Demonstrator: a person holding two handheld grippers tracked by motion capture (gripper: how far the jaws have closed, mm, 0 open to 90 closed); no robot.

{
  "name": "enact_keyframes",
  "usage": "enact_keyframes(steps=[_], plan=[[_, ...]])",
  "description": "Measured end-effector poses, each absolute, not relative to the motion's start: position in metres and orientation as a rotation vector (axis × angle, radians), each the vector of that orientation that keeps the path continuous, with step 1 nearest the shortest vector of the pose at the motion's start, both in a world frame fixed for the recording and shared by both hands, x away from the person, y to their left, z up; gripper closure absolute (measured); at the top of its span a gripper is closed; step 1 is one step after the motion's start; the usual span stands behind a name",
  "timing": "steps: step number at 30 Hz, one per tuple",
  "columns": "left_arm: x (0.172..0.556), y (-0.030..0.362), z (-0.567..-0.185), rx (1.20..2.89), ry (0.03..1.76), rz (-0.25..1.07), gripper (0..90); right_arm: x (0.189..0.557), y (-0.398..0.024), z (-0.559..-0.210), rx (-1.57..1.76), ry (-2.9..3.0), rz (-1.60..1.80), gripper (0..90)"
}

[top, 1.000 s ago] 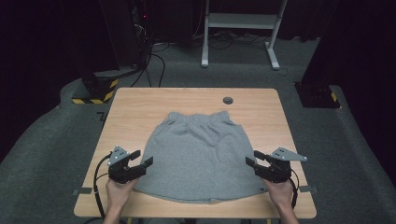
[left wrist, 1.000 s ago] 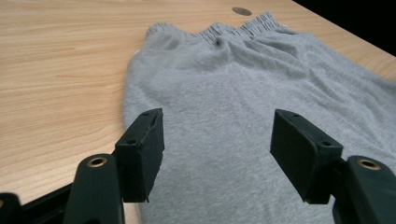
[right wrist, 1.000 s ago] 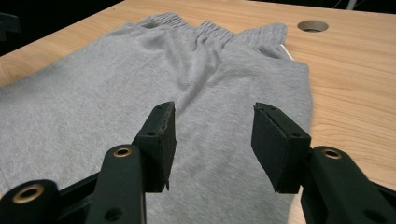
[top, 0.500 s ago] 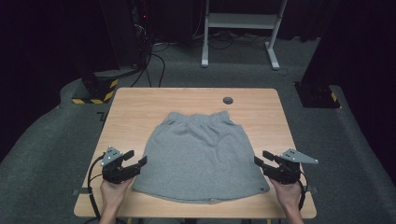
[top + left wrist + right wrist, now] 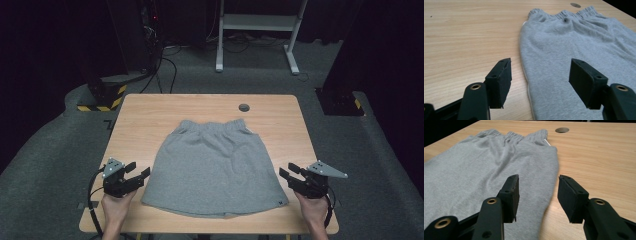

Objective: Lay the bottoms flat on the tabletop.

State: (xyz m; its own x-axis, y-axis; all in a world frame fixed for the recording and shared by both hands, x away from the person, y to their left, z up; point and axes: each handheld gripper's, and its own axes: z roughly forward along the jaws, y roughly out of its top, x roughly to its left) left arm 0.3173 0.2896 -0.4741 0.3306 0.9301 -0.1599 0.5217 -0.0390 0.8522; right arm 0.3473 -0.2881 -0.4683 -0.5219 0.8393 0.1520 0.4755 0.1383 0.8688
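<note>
Grey skirt (image 5: 217,167) lies flat on desk (image 5: 150,115), waistband far, hem near; left gripper (image 5: 136,173) and right gripper (image 5: 289,172), both spread, flank its side edges, the right's jaws just narrowing on nothing.

R claw (image 5: 288,172) pulled back off skirt (image 5: 215,167), jaws closing, nothing between.
</note>
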Motion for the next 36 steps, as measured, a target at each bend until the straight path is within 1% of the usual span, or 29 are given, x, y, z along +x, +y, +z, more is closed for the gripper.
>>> enact_keyframes(steps=[14, 23, 36], plan=[[0.320, 0.303, -0.484, 1.686, 1.362, 0.582, 34.9, 0.350, -0.300, -0.483, 1.336, 2.034, 1.265, 52.3], [0.323, 0.309, -0.499, 1.702, 1.411, 0.593, 35.0, 0.352, -0.305, -0.495, 1.387, 2.043, 1.183, 54.3], [0.332, 0.312, -0.517, 1.728, 1.483, 0.626, 35.1, 0.359, -0.301, -0.512, 1.403, 2.056, 1.016, 53.5]])
